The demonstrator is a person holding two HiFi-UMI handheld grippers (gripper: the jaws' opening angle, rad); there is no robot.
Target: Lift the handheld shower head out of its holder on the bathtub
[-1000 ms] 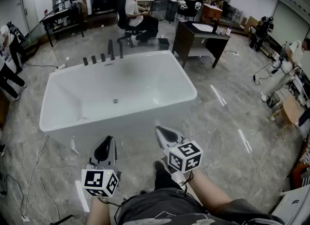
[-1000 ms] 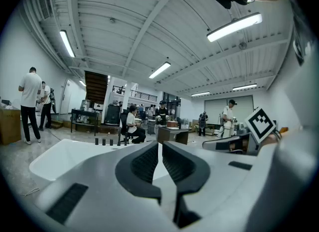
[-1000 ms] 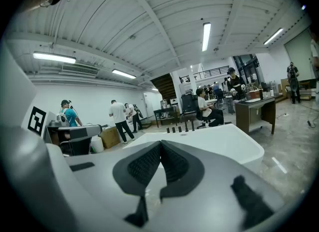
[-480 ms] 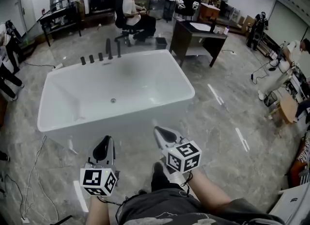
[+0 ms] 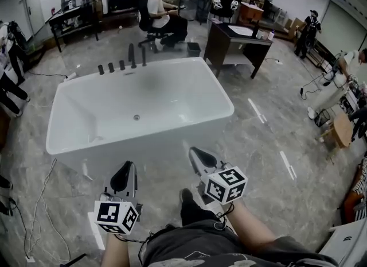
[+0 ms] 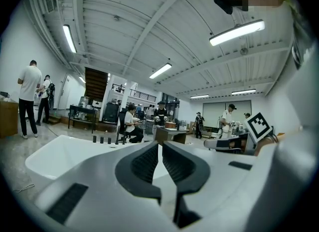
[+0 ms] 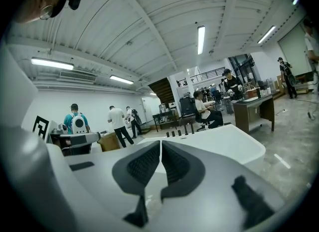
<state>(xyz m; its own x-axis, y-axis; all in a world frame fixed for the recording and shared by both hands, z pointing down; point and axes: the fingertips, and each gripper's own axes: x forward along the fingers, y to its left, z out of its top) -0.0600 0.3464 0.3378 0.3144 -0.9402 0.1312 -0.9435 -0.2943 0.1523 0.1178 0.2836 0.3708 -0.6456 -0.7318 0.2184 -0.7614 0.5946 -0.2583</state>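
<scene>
A white bathtub [image 5: 69,139] stands on the floor ahead of me. A row of dark fittings [image 5: 121,65] sits on its far rim: three low knobs and two taller uprights. The slim upright at the right end looks like the handheld shower head [image 5: 143,55] in its holder. My left gripper [image 5: 127,167] and right gripper [image 5: 192,152] hover side by side short of the tub's near wall, far from the fittings. Both are shut with nothing between their jaws. The left gripper [image 6: 160,148] sees the fittings [image 6: 109,139] across the tub, and so does the right gripper [image 7: 160,146], fittings [image 7: 179,132].
A dark desk [image 5: 236,45] stands beyond the tub's right corner. A seated person on an office chair [image 5: 160,22] is behind the fittings. Cables [image 5: 40,202] trail on the floor at left. Other people stand at both sides of the room.
The head view has shifted slightly. Both grippers stay shut and in about the same place before the tub.
</scene>
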